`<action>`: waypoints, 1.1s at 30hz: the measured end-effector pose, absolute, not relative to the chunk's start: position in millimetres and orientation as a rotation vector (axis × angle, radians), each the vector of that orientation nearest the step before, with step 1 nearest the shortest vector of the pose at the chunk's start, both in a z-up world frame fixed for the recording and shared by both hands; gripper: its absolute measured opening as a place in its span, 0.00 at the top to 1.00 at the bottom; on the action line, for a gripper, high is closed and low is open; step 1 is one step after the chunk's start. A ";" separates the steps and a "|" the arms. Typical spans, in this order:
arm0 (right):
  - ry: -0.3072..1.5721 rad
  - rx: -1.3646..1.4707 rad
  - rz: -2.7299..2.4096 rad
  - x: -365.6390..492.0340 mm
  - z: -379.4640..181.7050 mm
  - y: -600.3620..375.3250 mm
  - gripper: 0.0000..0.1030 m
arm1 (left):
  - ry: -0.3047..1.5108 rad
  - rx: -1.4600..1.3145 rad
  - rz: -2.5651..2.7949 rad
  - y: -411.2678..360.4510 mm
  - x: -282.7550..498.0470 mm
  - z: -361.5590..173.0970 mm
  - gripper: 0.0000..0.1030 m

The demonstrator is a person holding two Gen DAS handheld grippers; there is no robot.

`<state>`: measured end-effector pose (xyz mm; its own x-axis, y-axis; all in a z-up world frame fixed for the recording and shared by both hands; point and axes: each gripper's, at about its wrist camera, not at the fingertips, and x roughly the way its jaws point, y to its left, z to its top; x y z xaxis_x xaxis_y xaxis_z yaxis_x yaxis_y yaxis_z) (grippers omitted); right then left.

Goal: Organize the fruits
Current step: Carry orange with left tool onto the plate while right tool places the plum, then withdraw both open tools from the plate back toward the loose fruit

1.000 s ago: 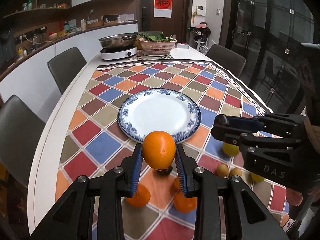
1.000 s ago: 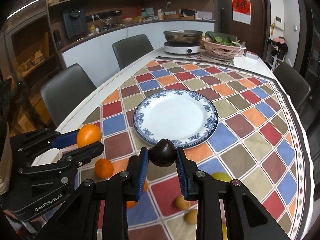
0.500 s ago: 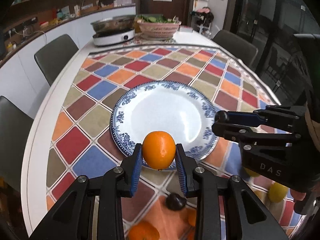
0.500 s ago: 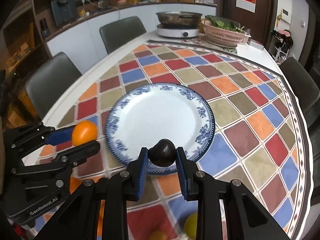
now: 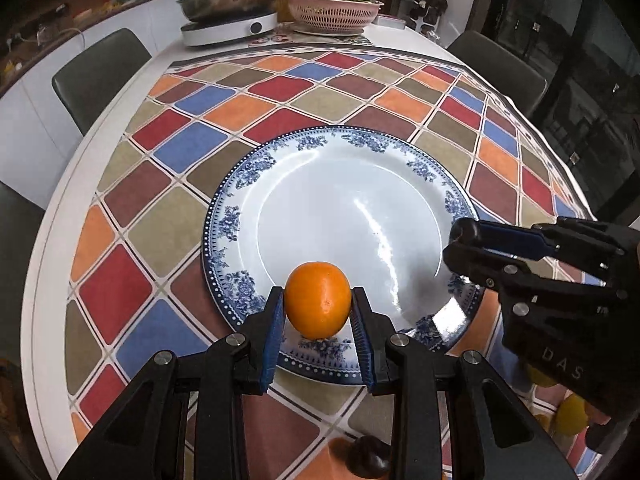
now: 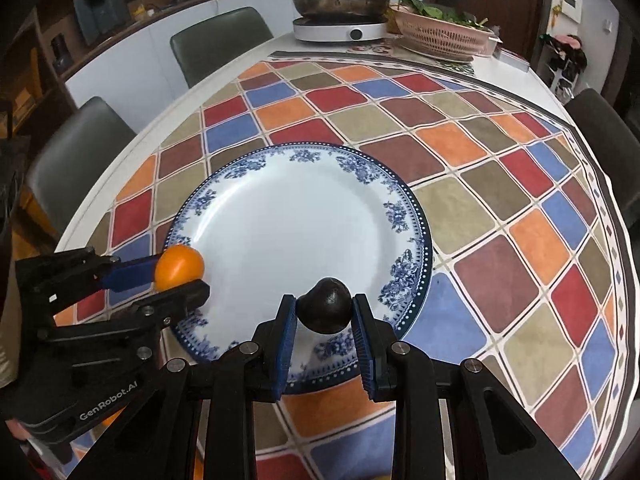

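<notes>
Both fruits are at the placing step, held over the near rim of the round white plate with the blue floral border [image 5: 240,216]. The left gripper [image 5: 318,320] pinches a smooth round orange [image 5: 318,300] between its blue-padded fingers [image 5: 274,328]; the right gripper [image 6: 325,320] pinches a small dark pear-shaped fruit [image 6: 326,310] the same way. Whether either fruit touches the plate I cannot tell. The dark fruit's long axis runs roughly across the fingers and slightly upward, its narrower end toward the upper left. The orange is nearly spherical, showing no clear axis. Next, I judge, each gripper should lower until its fruit rests on the plate, well apart from the other, then spread its fingers gently so neither fruit rolls onto the chequered tabletop [image 5: 280,88].
</notes>
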<state>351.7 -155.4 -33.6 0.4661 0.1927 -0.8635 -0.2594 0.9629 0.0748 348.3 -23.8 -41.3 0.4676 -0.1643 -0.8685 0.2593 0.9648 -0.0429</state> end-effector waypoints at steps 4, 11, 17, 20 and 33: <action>1.044 -0.077 0.234 351.0 -31.3 -159.9 0.54 | 1.035 0.090 -0.241 -20.4 343.5 -33.3 0.57; 0.950 -0.072 0.190 326.1 -1.2 -173.0 0.49 | 0.965 0.085 -0.192 -12.3 309.0 -0.5 0.44; 0.843 -0.114 0.164 284.5 29.1 -175.1 0.42 | 0.895 0.087 -0.194 -11.5 266.7 26.2 0.42; 0.807 -0.112 0.168 262.1 42.1 -177.6 0.37 | 0.851 0.102 -0.178 -12.8 241.8 39.7 0.36; 0.741 -0.064 0.069 179.1 66.8 -195.5 0.22 | 0.734 0.062 -0.143 -12.6 158.8 63.3 0.09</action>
<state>179.1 -195.5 66.8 0.7355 0.0406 -0.6763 -0.0857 0.9958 -0.0333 158.8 -12.6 63.3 0.7334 -0.1081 -0.6712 0.1514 0.9885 0.0063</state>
